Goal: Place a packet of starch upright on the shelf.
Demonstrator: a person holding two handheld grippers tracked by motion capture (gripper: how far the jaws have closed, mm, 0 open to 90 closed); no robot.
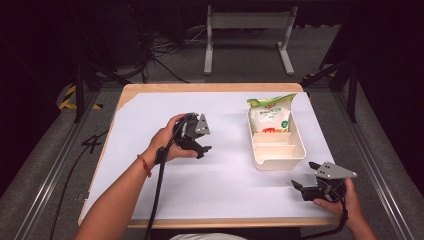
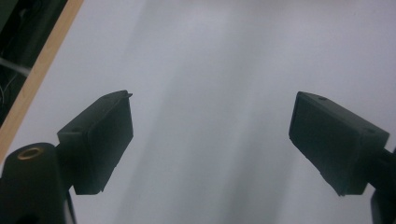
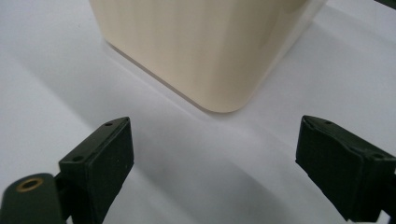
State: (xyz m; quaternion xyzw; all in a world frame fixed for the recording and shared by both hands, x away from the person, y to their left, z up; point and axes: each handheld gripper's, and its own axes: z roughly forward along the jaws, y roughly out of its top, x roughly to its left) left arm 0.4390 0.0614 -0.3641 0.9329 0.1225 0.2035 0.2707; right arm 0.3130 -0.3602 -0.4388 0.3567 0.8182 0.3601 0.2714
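A cream divided bin stands at the right of the white sheet. A green and white bag stands upright in its far compartment; the two near compartments look empty. My left gripper is held over the sheet left of the bin, apart from it. Its jaws stand open over bare white sheet with nothing between them. My right gripper sits by the bin's near right corner, open and empty. The bin's rounded corner lies just ahead of those jaws.
The wooden table edge borders the sheet at the back, and it also crosses the top left of the left gripper view as a strip of wooden table edge. Beyond the table stand a white frame and cables on the floor.
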